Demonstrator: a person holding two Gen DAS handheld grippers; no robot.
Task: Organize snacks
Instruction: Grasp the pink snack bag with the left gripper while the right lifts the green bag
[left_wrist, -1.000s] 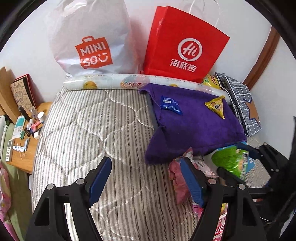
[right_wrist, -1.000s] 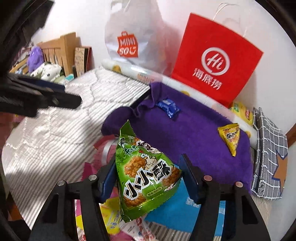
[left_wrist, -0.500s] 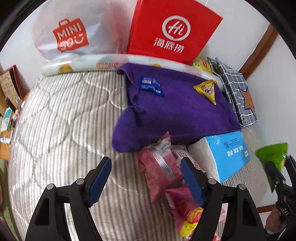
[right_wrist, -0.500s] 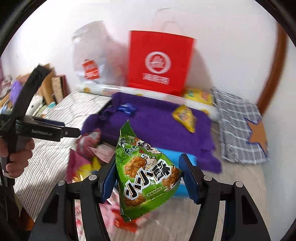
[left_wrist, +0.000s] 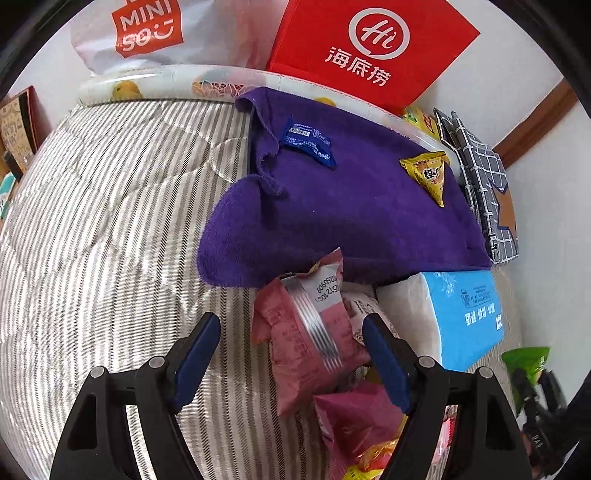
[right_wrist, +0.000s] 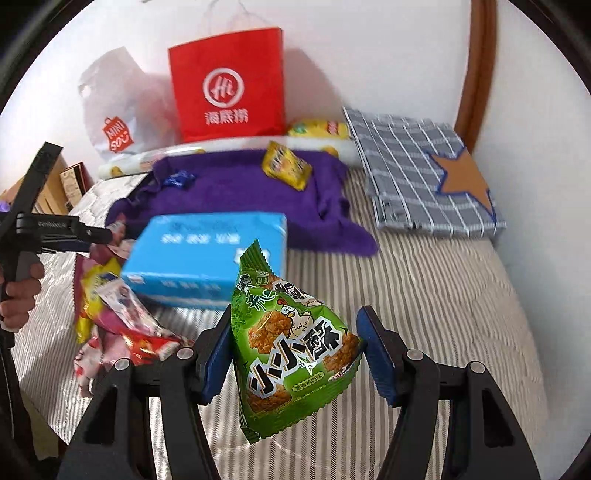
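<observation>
- Purple towel (left_wrist: 354, 214): plush, rumpled cloth spread on the striped quilted mattress (left_wrist: 103, 229); serves as landmark.
- Blue wrapper (left_wrist: 308, 142): small, flat, crinkled foil; lies on the towel near its far left corner.
- Yellow packet (left_wrist: 428, 173): glossy triangular pouch; lies on the towel towards its right edge.
- Tissue pack (right_wrist: 207, 254): soft rectangular block in light-blue film; touches the towel's near edge.
- Pink packet (left_wrist: 310, 332): matte pillow pouch with a ribbed silver seam; its top overlaps the towel's near edge, left of the tissue pack.
- Loose snack heap (right_wrist: 114, 317): pink, red and yellow crinkled wrappers; just in front of the towel.
- Left tool (left_wrist: 291, 354): black frame, blue pads; spread wide, the pink packet between the pads, seemingly unpinched.
- Right tool (right_wrist: 291, 350): same build; pinching the green packet (right_wrist: 291, 354), a shiny triangular pouch, held in the air in front of the towel, beyond the tissue pack.
- Red paper bag (right_wrist: 229, 85): stiff, upright behind the towel.
- Checked grey cloth (right_wrist: 417, 166): folded, star patch; right of the towel.
</observation>
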